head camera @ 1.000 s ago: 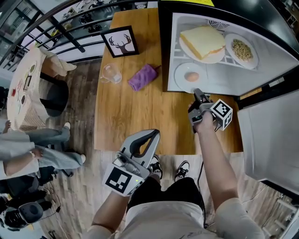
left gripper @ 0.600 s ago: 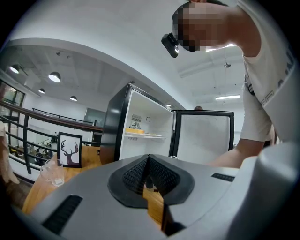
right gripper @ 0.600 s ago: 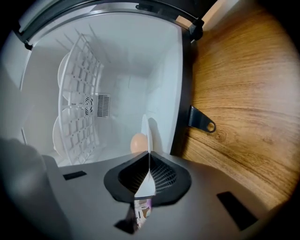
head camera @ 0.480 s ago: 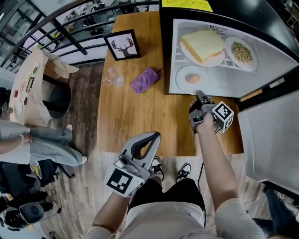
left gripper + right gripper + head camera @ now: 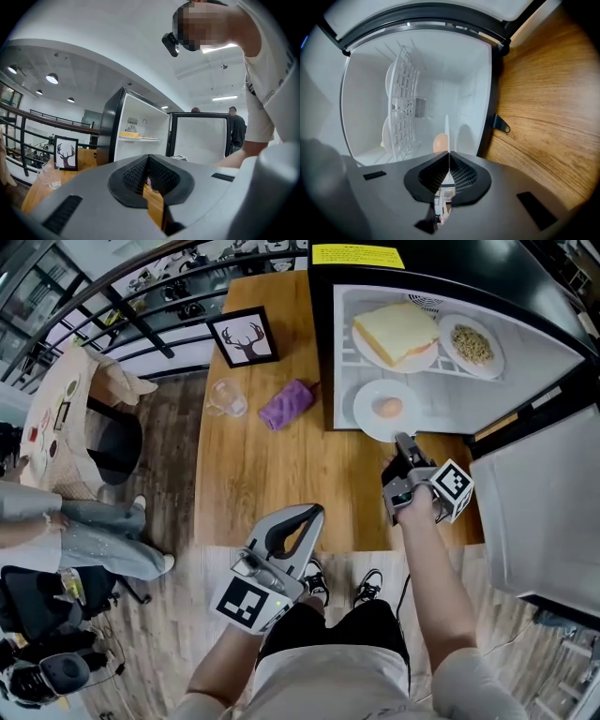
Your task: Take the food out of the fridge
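My right gripper (image 5: 401, 440) (image 5: 448, 161) is clamped on the near rim of a white plate (image 5: 373, 397), seen edge-on between its jaws. The plate lies flat at the fridge (image 5: 323, 334) opening. An egg (image 5: 388, 408) (image 5: 439, 143) lies on it, long axis running left to right. My left gripper (image 5: 298, 521) (image 5: 148, 161) is closed on nothing, low over the wooden table (image 5: 253, 474) edge.

The worktop (image 5: 253, 484) is matt, grained wood. The purple cloth (image 5: 287, 404) looks soft and fuzzy. The plate (image 5: 368, 412) is glossy white, and the fridge liner (image 5: 530, 367) is smooth white plastic.
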Demonstrator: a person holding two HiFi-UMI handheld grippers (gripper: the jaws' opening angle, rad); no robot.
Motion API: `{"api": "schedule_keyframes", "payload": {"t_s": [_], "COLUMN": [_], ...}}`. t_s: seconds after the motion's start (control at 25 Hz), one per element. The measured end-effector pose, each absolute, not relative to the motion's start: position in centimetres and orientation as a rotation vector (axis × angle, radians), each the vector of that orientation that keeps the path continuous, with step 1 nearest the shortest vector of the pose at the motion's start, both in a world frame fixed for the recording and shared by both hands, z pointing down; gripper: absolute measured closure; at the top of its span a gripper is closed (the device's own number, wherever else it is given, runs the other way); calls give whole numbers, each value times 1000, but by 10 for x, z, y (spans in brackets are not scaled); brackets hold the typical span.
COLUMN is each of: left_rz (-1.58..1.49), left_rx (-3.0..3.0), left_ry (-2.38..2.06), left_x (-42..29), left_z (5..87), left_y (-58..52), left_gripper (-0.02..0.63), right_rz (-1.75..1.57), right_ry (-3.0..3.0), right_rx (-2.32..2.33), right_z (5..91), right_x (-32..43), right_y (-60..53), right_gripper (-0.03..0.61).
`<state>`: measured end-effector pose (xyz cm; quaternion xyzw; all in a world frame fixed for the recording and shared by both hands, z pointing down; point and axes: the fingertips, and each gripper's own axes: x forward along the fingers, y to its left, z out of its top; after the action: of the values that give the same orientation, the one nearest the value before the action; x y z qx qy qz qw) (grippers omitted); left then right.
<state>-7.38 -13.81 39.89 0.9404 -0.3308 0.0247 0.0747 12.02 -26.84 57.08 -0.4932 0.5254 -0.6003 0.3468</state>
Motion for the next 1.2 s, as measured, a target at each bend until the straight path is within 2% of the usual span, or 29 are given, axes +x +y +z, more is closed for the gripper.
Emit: {"api": "schedule_keyframes", "payload": {"t_s": [0.64, 1.2], "left_rz": [17, 83], "left_rx": [2881, 2949], "left_ry": [-827, -570], "left_x": [-11, 73], "left_z": [391, 403], "left_y": [-97, -49], "left_gripper": [606, 606], "right_rz": [-1512, -1527], "right_ry": [1581, 1398], "right_rx": [-1230, -1303], "right_z": [528, 578], "right_x": [145, 202], "right_y": [-122, -7], "right_gripper": [552, 552]}}
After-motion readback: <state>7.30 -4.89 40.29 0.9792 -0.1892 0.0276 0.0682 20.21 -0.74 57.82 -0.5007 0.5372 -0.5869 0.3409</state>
